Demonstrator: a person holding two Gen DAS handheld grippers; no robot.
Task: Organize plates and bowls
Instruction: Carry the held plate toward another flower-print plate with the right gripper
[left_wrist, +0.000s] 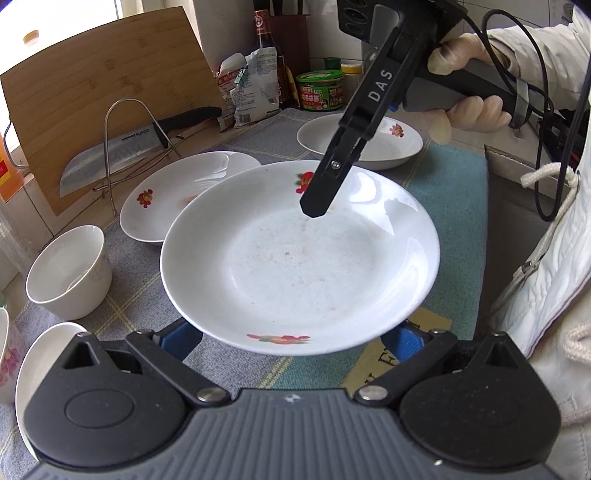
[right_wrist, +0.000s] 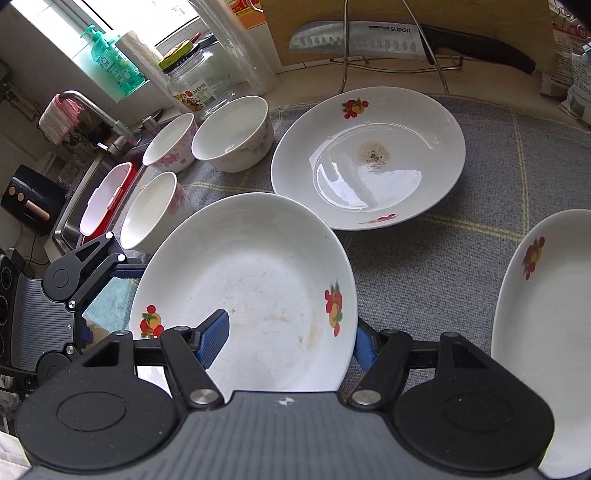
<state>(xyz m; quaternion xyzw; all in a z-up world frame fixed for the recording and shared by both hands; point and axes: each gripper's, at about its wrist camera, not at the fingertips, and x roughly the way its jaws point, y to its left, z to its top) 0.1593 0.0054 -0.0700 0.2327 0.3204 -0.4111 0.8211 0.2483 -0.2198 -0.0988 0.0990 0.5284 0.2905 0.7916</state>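
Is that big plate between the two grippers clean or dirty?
Dirty, mildly: the held plate shows faint brownish smears and specks across its middle, no food. The right gripper straddles its rim.
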